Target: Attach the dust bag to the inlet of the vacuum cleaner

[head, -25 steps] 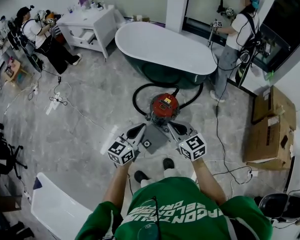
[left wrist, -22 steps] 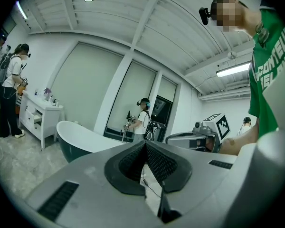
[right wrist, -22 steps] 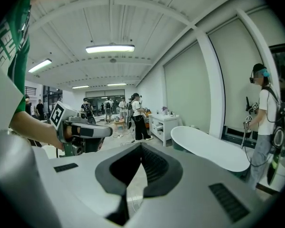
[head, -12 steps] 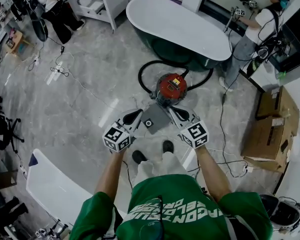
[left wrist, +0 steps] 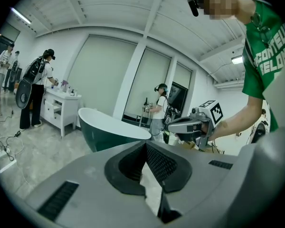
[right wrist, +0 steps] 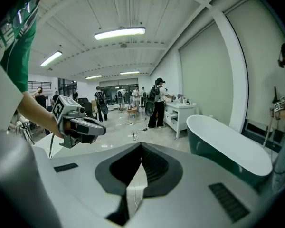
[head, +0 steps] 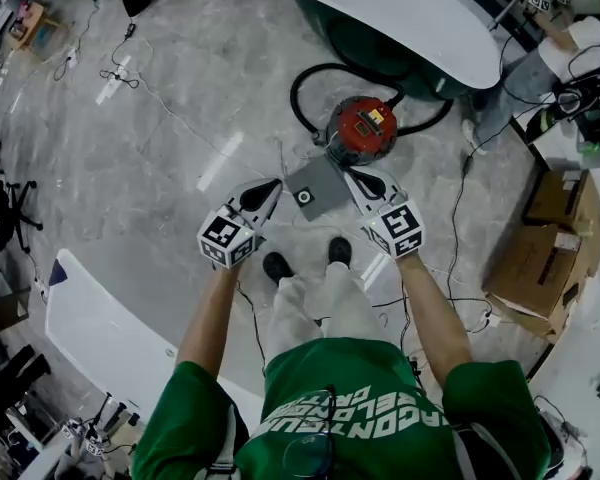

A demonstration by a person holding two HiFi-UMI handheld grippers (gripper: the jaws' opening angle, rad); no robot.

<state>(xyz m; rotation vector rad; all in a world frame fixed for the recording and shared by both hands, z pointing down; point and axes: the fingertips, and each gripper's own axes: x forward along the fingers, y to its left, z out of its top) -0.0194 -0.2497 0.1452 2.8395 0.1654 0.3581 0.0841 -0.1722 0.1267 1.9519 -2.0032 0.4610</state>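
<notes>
Standing: a person (head: 350,408) in a green shirt on the grey floor (head: 160,148), dark shoes (head: 276,266) just below the two tools, one tool held in each hand
Left tongs (head: 268,188): held out level in front of the body; the left gripper view shows the pads closed tip to tip with nothing between them
Right tongs (head: 360,179): held level beside the left pair and apart from it; the right gripper view shows the pads closed together as well, gripping nothing
Dust bag (head: 318,183): a flat grey square with a round hole near one corner; in the head view it sits between the two tips and just beside the vacuum cleaner, and seems to lie on the floor; neither pair grips it
Vacuum cleaner (head: 362,128): round, with a red top and a yellow label, standing on the floor ahead of the person, between the bag and the bathtub
Hose (head: 302,88): black, curving out from the cleaner in a loop toward the bathtub
Bathtub (head: 410,13): white inside, dark green outside, beyond the cleaner
Cardboard boxes (head: 545,258): stacked on the person's right, well apart from the cleaner
White cabinet (left wrist: 61,110): against the far wall in the left gripper view, with another person (left wrist: 35,91) standing at it
</notes>
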